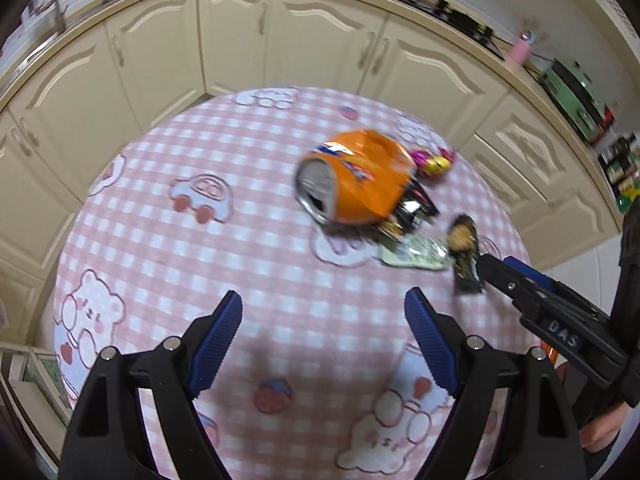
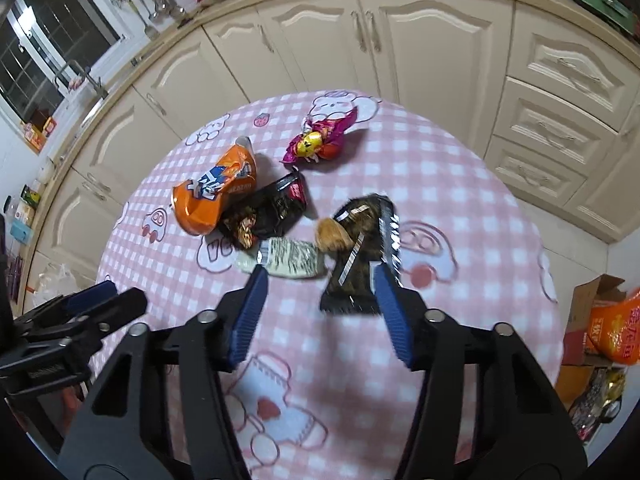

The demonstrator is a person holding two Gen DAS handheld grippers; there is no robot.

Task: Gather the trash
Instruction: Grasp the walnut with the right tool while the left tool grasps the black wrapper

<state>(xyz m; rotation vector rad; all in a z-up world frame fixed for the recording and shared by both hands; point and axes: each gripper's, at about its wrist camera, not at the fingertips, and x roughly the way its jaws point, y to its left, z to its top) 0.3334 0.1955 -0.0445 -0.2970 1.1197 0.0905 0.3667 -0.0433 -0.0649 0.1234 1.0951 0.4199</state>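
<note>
A crushed orange can (image 1: pixel 354 178) (image 2: pixel 212 196) lies on the round table with the pink checked cloth (image 1: pixel 200 264) (image 2: pixel 460 184). Beside it lie a black snack wrapper (image 2: pixel 272 210), a purple and yellow candy wrapper (image 2: pixel 320 140) (image 1: pixel 434 160), a pale green wrapper (image 2: pixel 286 258) (image 1: pixel 416 254) and a dark brown wrapper (image 2: pixel 362 256) (image 1: pixel 464 252). My left gripper (image 1: pixel 323 304) is open and empty, short of the can. My right gripper (image 2: pixel 320 276) is open, its right finger at the brown wrapper's edge. It also shows in the left wrist view (image 1: pixel 516 280).
Cream kitchen cabinets (image 2: pixel 400 36) curve behind the table. A cardboard box with orange packets (image 2: pixel 600 320) stands on the floor at the right. A sink and window (image 2: pixel 60 64) are at the far left. The left gripper shows at the left edge (image 2: pixel 80 312).
</note>
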